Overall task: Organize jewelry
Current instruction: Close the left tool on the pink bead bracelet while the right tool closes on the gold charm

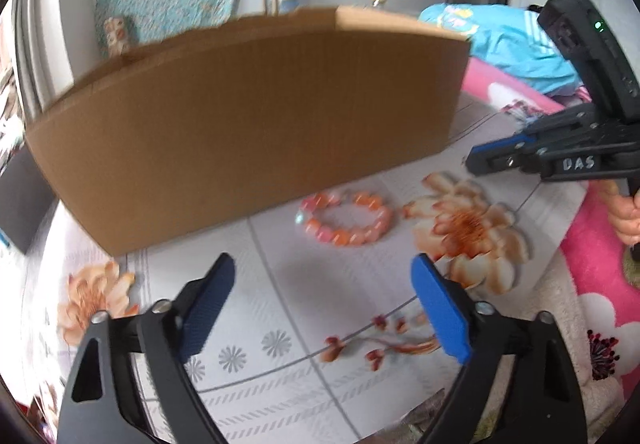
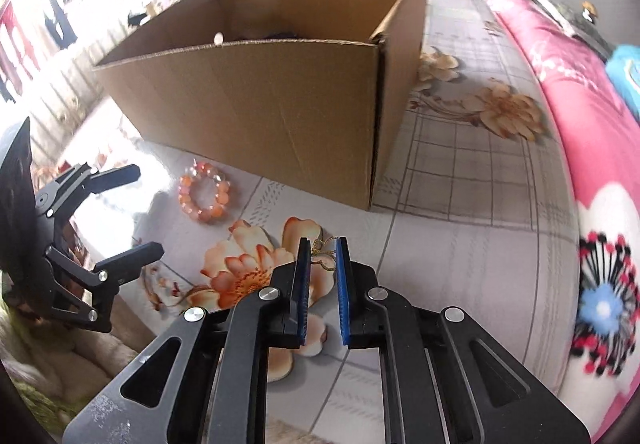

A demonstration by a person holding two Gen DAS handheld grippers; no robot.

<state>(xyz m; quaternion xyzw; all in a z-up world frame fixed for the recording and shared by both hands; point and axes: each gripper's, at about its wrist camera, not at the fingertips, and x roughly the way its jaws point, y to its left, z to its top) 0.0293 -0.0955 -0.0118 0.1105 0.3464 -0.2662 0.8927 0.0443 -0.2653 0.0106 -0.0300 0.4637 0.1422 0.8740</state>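
Observation:
An orange and pink bead bracelet (image 1: 346, 222) (image 2: 206, 195) lies flat on the flowered tablecloth (image 1: 304, 308), just in front of the cardboard box (image 1: 248, 115) (image 2: 260, 103). My left gripper (image 1: 323, 260) (image 2: 148, 209) stands open, wide, a little short of the bracelet, with nothing between its blue pads. My right gripper (image 2: 324, 244) (image 1: 474, 159) is right of the bracelet, its pads nearly together on a small gold jewelry piece (image 2: 325, 254) pinched at the fingertips. The gold piece does not show in the left wrist view.
The open-topped box holds dark items and a small white thing (image 2: 218, 38), mostly hidden. A pink floral blanket (image 2: 592, 147) and blue cloth (image 1: 508, 43) lie to the right. A hand (image 1: 624, 215) grips the right gripper's handle.

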